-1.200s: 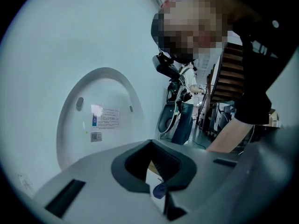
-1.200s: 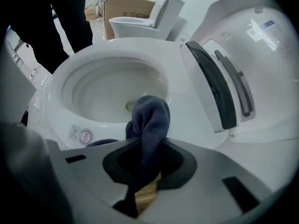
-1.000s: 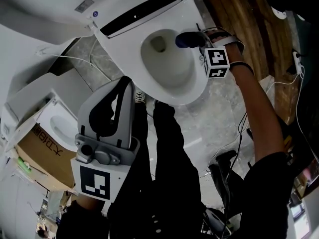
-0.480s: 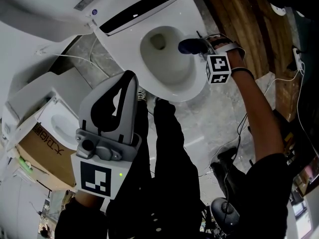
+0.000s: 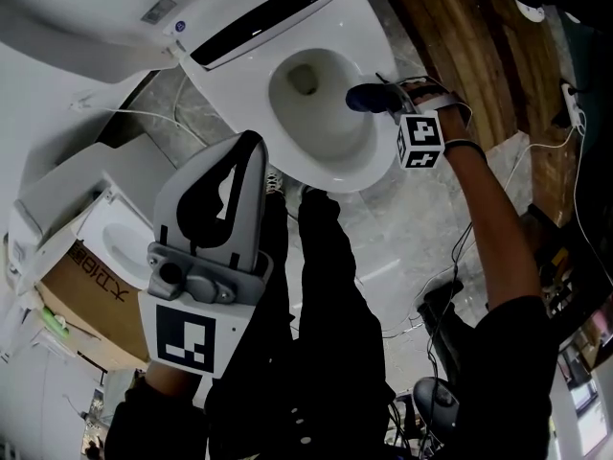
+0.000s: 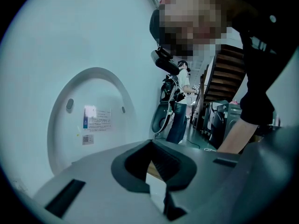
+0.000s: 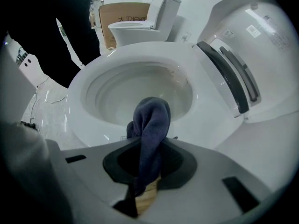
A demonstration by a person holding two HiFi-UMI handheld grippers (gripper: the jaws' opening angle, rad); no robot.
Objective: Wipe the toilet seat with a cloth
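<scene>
dark cloth [image 7: 150, 125] on toilet seat [image 7: 196, 78]

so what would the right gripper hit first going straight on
Probably the inside of the toilet bowl: the cloth, clamped in the tongs of the right gripper, leads, poking out over the near rim. Depth is hard to judge.

Dark blue cloth [image 7: 149, 120], white toilet seat [image 7: 140, 52], black-and-white squares on marker cube [image 5: 420, 142].

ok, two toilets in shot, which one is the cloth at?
The big toilet directly in front of the person: the right gripper holds the dark cloth at its rim. The other toilet stands off left by the cardboard box.
</scene>
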